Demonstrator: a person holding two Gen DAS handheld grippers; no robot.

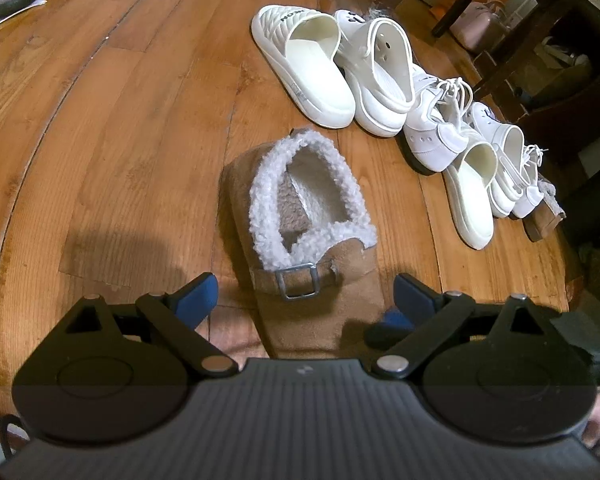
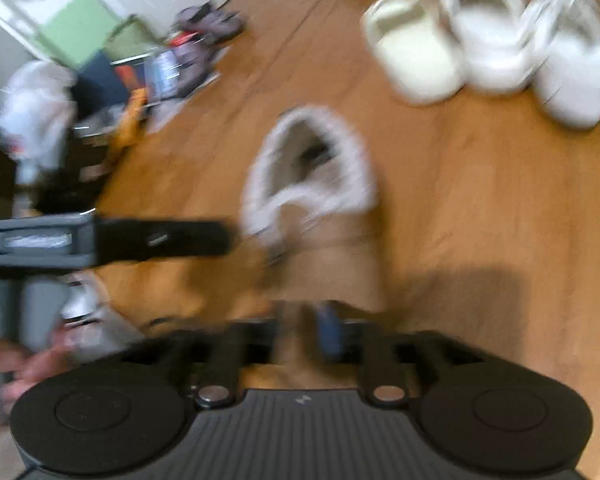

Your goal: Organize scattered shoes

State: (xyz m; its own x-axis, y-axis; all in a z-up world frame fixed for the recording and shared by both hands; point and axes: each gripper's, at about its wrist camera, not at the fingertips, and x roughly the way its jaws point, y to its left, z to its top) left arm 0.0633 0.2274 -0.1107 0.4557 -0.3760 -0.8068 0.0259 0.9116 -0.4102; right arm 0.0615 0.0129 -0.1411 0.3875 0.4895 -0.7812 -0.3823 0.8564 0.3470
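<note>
Left gripper [image 1: 306,300]: I see fingers apart, flanking the fleece-lined tan clog [image 1: 304,220] on the wood floor [image 1: 120,140].
Right gripper [image 2: 306,330]: blurred; fingers seemingly clamped on the clog's toe.
Left view only: white slide [image 1: 304,68], laced sneakers [image 1: 440,128].

My right wrist view was smeared with blur; my right gripper [image 2: 306,330] hid the tan fleece-lined clog's [image 2: 332,240] toe.
</note>
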